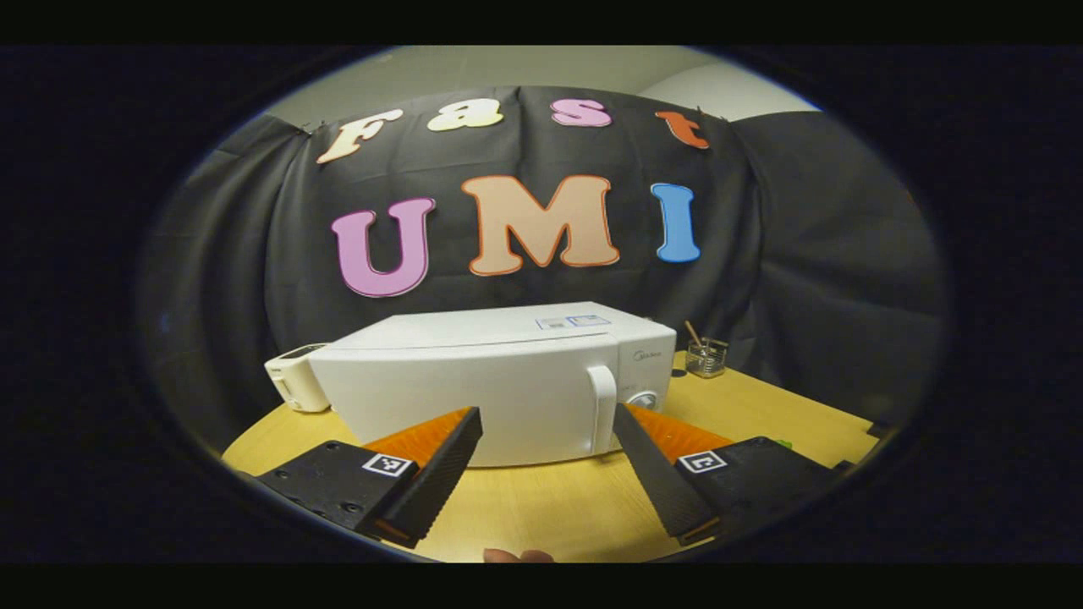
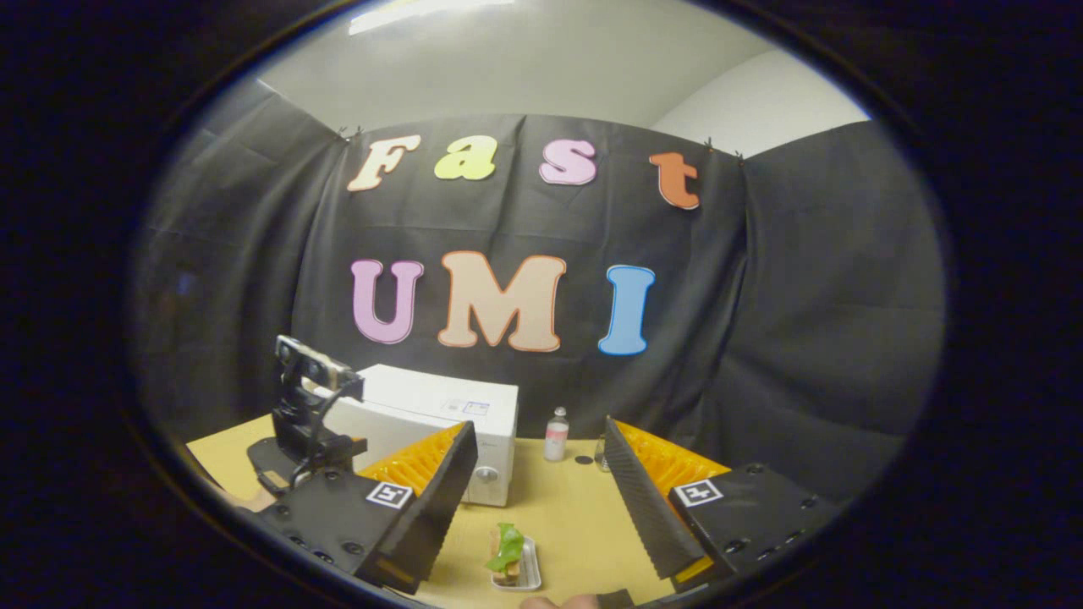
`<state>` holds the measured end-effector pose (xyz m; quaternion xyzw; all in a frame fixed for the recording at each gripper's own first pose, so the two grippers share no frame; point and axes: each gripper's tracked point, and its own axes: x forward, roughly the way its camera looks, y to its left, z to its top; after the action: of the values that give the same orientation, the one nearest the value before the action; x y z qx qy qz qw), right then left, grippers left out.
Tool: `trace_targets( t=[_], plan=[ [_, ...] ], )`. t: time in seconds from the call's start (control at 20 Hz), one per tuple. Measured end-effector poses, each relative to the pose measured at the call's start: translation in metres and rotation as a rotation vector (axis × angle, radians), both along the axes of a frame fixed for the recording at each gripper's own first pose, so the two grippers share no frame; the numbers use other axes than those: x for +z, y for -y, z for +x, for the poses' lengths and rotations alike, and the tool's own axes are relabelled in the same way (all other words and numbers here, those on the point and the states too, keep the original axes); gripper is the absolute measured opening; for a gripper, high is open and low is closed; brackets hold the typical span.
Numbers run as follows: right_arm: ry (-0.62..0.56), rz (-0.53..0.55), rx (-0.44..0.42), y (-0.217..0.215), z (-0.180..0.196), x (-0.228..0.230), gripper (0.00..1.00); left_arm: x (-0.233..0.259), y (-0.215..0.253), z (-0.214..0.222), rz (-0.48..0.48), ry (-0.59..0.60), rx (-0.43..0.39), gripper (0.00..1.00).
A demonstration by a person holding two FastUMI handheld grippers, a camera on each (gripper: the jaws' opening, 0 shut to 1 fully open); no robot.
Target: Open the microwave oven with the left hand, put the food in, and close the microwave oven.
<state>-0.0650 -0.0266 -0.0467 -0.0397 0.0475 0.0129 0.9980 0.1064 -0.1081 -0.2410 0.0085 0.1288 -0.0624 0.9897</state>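
The boxy white microwave oven (image 1: 499,381) sits shut on the pale wooden tabletop (image 1: 541,507), its upright handle (image 1: 602,410) at one o'clock from the wide-open left gripper (image 1: 548,423), the nearer one. The right gripper (image 2: 537,444), jaws wide, hovers above the small tray of leafy food (image 2: 512,558).

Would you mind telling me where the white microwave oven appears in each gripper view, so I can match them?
Left gripper view: the microwave oven sits centre, beyond the open left gripper, door closed.
Right gripper view: it stands lower left, partly behind the right gripper.
Shared landmark: its white door handle, visible in the left gripper view alone; otherwise the wooden table.
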Motion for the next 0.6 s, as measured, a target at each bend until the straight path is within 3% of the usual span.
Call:
trace_targets(
  t=[0.35,0.6],
  plan=[
    [-0.043,0.032,-0.081,0.028,-0.014,-0.005,0.96,-0.059,0.042,0.047,0.050,-0.051,-0.069,0.99],
    [-0.057,0.007,-0.119,0.050,-0.018,-0.006,0.94,-0.091,0.053,0.070,0.063,-0.101,-0.059,0.99]
  ],
)
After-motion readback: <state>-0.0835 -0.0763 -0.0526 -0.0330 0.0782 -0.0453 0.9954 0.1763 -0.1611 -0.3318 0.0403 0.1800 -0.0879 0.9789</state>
